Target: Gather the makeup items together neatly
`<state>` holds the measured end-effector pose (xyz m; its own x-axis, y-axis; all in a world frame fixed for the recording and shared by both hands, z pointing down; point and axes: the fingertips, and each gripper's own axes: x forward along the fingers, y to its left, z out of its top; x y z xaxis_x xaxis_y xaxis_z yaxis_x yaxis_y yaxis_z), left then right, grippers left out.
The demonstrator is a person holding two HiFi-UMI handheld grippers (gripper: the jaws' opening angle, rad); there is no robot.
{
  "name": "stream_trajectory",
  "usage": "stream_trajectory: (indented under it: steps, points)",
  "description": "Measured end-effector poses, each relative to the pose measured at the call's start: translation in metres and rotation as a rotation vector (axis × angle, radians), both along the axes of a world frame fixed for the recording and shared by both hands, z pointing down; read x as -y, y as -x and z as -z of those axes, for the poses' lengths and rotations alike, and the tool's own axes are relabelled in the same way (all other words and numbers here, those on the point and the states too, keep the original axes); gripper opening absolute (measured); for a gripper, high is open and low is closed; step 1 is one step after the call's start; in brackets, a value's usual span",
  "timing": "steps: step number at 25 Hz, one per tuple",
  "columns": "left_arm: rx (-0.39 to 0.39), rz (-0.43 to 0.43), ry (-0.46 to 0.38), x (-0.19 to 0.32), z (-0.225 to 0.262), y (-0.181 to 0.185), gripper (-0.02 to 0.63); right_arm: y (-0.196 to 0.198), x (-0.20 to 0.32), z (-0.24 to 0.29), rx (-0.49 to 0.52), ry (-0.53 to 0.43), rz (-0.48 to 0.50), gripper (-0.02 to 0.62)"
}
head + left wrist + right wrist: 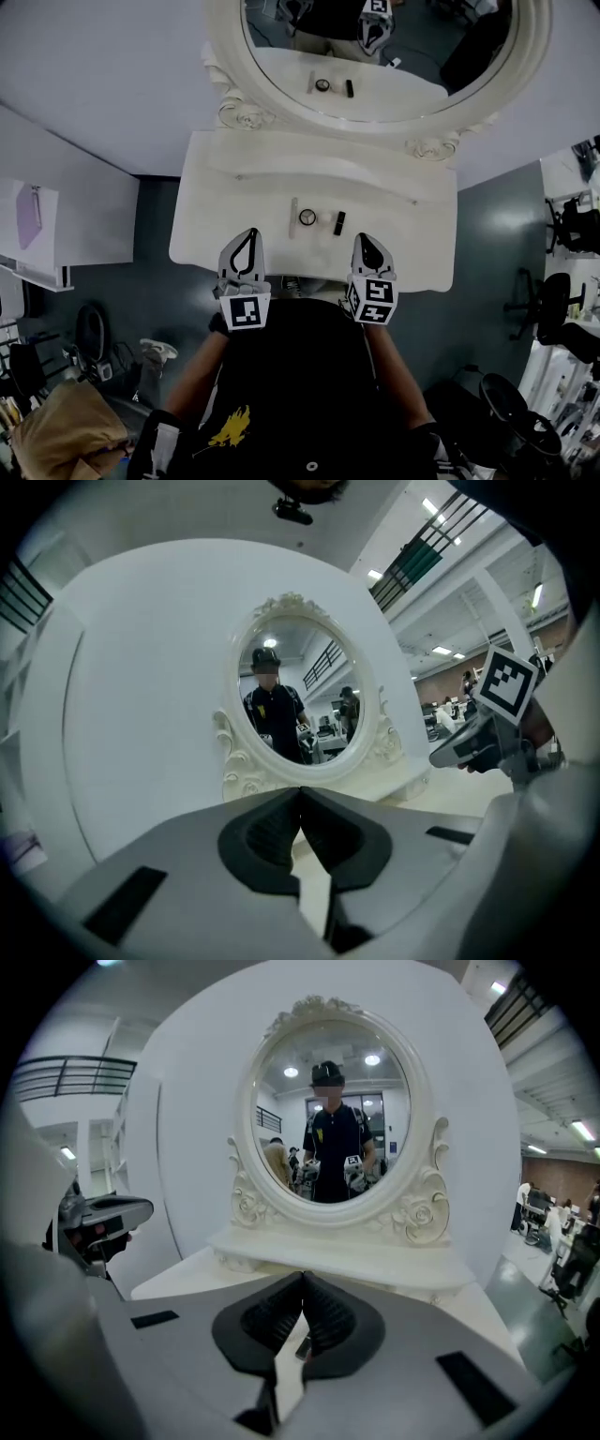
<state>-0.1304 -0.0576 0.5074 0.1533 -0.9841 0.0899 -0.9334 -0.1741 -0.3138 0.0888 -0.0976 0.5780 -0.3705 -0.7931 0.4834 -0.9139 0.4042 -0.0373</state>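
Note:
On the white vanity table [225, 202] the makeup items lie close together in a short row: a pale slim stick [293, 217], a round compact [307, 217], a small pale piece [325, 224] and a black tube [339, 222]. My left gripper [249, 233] hovers at the table's near edge, left of the row, shut and empty. At the near edge right of the row, my right gripper [365, 240] is shut too, with nothing in it. Both gripper views show pads pressed together, the left gripper [300, 789] and the right gripper [302, 1277] facing the mirror.
An ornate oval mirror [525, 66] stands at the table's back on a raised shelf [337, 1251]. A white cabinet [56, 225] is on the left. Office chairs [558, 309] stand on the right, and bags [66, 422] lie on the floor at lower left.

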Motion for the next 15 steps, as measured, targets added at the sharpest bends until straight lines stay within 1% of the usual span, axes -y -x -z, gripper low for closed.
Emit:
stream_trajectory:
  steps: [1, 3, 6, 10, 11, 12, 13, 14, 15]
  points:
    - [0.021, -0.017, -0.019, -0.003, 0.009, -0.002, 0.014, 0.002, 0.0, 0.012, 0.003, -0.029, 0.003, 0.015]
    - [0.036, -0.039, -0.019, -0.007, 0.019, -0.006, 0.014, 0.004, 0.0, 0.036, 0.011, -0.081, 0.007, 0.015]
    - [0.029, -0.057, -0.025, -0.004, 0.03, -0.011, 0.014, 0.003, 0.0, 0.07, 0.011, -0.161, 0.014, 0.015]
    - [0.026, -0.072, -0.063, 0.007, 0.048, -0.011, 0.014, -0.002, 0.003, 0.112, -0.018, -0.26, 0.016, 0.015]
    - [-0.005, -0.059, -0.075, 0.01, 0.051, -0.008, 0.014, -0.005, 0.006, 0.122, -0.029, -0.286, 0.01, 0.015]
    - [-0.069, -0.031, -0.08, 0.014, 0.053, -0.002, 0.014, -0.008, 0.011, 0.134, -0.036, -0.313, -0.001, 0.015]
    - [-0.153, 0.005, -0.077, 0.018, 0.054, 0.004, 0.014, -0.012, 0.017, 0.145, -0.034, -0.337, -0.014, 0.015]
    - [-0.221, 0.033, -0.072, 0.022, 0.057, 0.01, 0.014, -0.016, 0.023, 0.156, -0.028, -0.358, -0.026, 0.015]
    - [-0.256, 0.046, -0.072, 0.026, 0.062, 0.013, 0.014, -0.02, 0.027, 0.166, -0.022, -0.377, -0.034, 0.015]
